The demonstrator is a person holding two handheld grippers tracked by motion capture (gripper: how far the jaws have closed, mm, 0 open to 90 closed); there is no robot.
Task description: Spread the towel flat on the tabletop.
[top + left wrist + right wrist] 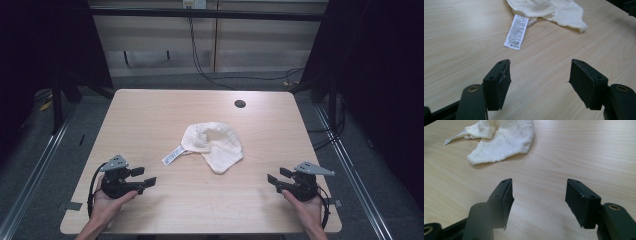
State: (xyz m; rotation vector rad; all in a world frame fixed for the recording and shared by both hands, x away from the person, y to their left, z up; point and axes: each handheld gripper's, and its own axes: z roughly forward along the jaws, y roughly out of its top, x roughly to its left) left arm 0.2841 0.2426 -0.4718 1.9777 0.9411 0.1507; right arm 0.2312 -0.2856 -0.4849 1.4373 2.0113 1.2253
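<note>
A crumpled cream cloth [214,145] lies in the middle of the wooden table [150,107], with a white printed label [173,155] sticking out at its left. My left gripper [143,177] rests near the front left, held in a hand, jaws open and empty, pointing toward the cloth. At the front right my right gripper [276,176] is also open and empty, aimed at the cloth. In the left gripper view the label [516,31] and cloth [549,11] lie beyond my left gripper [539,77]. The right gripper view shows the cloth [504,141] ahead and left of my right gripper [539,197].
A dark round hole [240,104] sits near the table's far edge. Black cables [210,75] run across the floor behind the table. Metal rails [40,160] flank both sides. Bare wood surrounds the cloth.
</note>
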